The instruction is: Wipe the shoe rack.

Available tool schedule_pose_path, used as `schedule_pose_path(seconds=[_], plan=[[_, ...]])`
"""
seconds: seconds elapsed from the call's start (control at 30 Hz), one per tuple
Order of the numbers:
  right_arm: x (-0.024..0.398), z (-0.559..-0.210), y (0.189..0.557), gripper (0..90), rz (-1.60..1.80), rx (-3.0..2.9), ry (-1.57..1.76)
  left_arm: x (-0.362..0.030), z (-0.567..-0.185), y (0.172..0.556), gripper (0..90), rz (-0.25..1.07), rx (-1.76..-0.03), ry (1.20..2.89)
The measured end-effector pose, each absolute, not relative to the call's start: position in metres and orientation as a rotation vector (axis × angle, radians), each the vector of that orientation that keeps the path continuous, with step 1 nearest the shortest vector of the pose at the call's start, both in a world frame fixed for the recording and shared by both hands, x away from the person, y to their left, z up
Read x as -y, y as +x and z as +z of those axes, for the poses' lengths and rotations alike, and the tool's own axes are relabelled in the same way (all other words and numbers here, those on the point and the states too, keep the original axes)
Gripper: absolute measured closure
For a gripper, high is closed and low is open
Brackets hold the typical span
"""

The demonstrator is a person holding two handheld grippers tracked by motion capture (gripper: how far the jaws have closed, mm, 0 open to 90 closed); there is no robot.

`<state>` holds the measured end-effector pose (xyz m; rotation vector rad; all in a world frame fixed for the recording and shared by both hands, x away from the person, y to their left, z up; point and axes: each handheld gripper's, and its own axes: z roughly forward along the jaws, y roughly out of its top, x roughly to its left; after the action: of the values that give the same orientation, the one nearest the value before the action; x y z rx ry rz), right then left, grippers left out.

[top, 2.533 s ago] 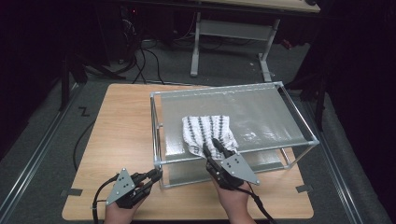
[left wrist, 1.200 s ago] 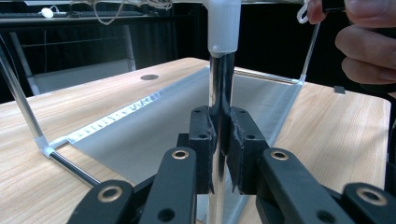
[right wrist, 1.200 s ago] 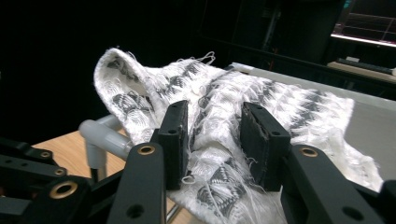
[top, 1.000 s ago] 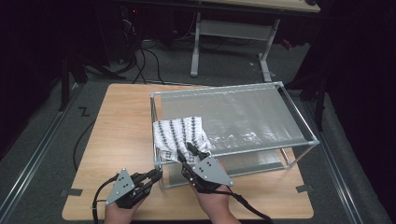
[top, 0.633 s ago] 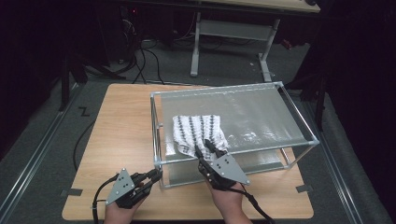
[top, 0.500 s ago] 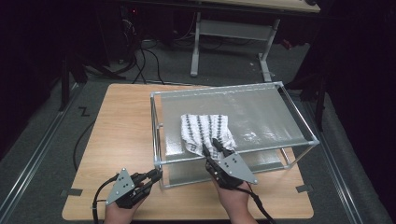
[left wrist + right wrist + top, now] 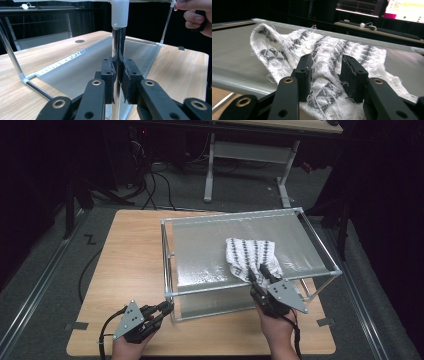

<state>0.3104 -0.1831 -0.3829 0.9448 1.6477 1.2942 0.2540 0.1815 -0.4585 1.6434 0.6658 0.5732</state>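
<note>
High view showed the left gripper [image 7: 162, 309] clamped on the frame's corner post [image 7: 117, 62], steadying the rack, while the right gripper [image 7: 261, 274] gripped the patterned cloth [image 7: 250, 254] lying on the glass top [image 7: 200, 250] for wiping.

The table [image 7: 135, 270] is seen from above and behind in the high view, looking forward and down, far enough back that the whole frame [image 7: 240, 292] and the floor around it are taken in. The left gripper view is shot low, pretty much at table height, right up against the frame's corner post [image 7: 118, 50], facing across the table under the frame's top. The right gripper view is set close too, looking along the top sheet [image 7: 234, 52] over the cloth [image 7: 324, 67]. That post [image 7: 169, 296] and cloth [image 7: 250, 255] are shared with the high view, just much smaller there.
</note>
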Motion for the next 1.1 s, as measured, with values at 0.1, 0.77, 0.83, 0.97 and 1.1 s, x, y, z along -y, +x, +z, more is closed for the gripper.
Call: schedule_pose_path(seconds=[0.1,0.77,0.83,0.97,1.1], plan=[[0.200,-0.382,0.314,60.9,1.270,-1.628,0.975,-0.182,-0.459,0.254,80.7,0.573,-0.665,1.643],[0.297,-0.380,0.337,60.9,1.120,-1.478,1.136,-0.181,-0.459,0.254,80.7,0.575,-0.665,1.645],[0.305,-0.378,0.341,60.9,1.092,-1.475,1.150,-0.181,-0.459,0.254,80.7,0.575,-0.665,1.645],[0.311,-0.378,0.344,60.9,1.080,-1.469,1.156,-0.181,-0.459,0.254,80.7,0.575,-0.665,1.645],[0.311,-0.380,0.345,61.2,1.089,-1.464,1.160,-0.181,-0.459,0.254,80.7,0.575,-0.666,1.644]])
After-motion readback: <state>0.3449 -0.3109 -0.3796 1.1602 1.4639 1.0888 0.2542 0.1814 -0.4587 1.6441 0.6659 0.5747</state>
